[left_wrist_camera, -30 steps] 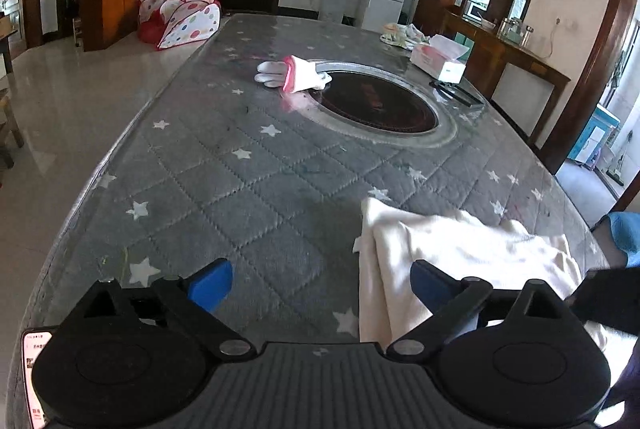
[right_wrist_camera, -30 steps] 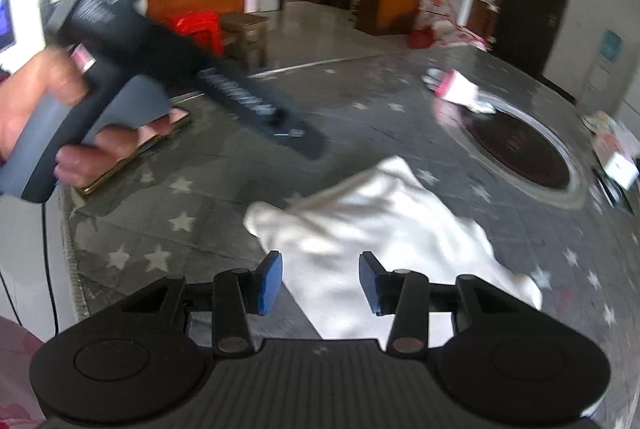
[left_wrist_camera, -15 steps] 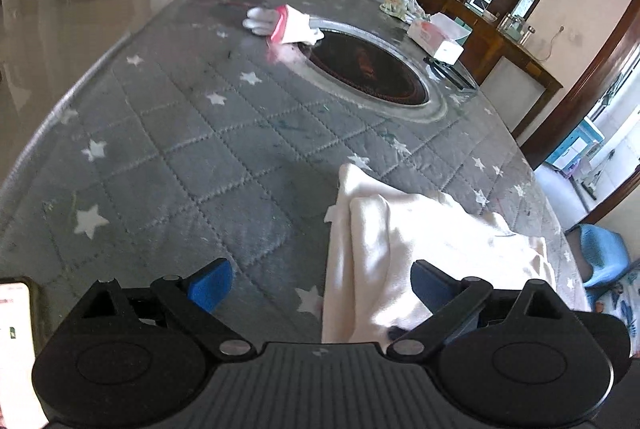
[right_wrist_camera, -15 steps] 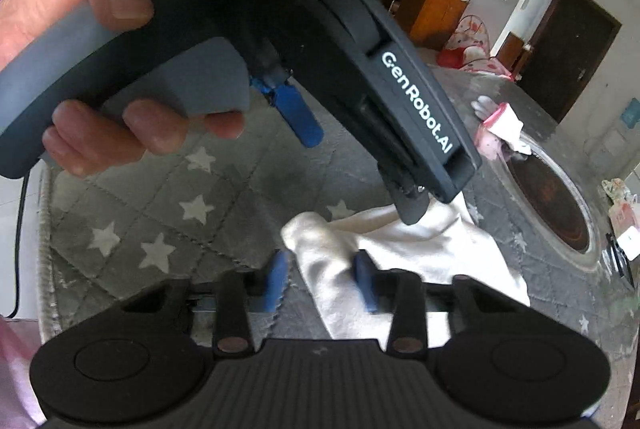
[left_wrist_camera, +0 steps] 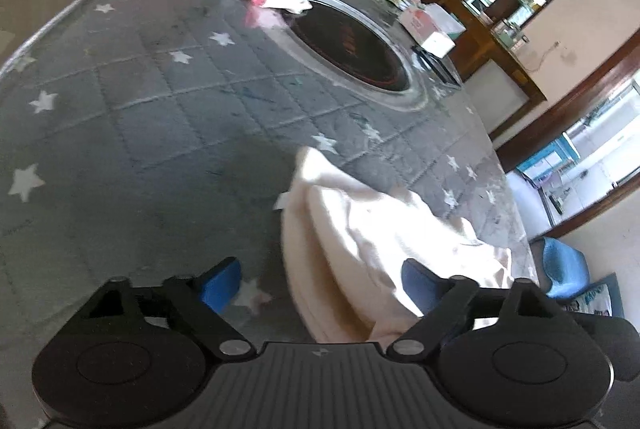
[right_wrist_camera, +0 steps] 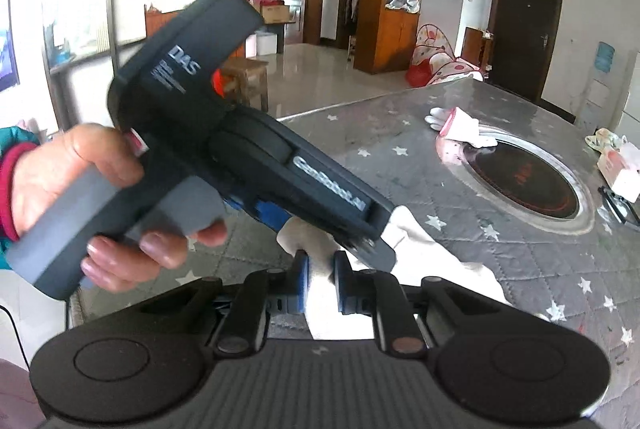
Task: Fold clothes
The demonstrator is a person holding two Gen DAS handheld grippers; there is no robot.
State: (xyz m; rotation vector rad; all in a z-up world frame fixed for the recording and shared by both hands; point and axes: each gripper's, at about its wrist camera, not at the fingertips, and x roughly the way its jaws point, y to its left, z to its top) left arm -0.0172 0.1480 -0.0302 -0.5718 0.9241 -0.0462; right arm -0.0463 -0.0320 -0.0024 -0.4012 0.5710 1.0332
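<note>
While the left gripper (left_wrist_camera: 320,283) hangs spread over the table's (left_wrist_camera: 168,117) near edge, the cream garment (left_wrist_camera: 384,229) lies crumpled beneath. Right wrist view: right gripper (right_wrist_camera: 321,279) pinches the garment's near edge.

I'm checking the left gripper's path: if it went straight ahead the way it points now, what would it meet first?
Most likely the cream garment: the open left gripper has cloth lying between its fingers, toward the right one. Beyond is grey starred table cover. Depth is unclear.
</note>
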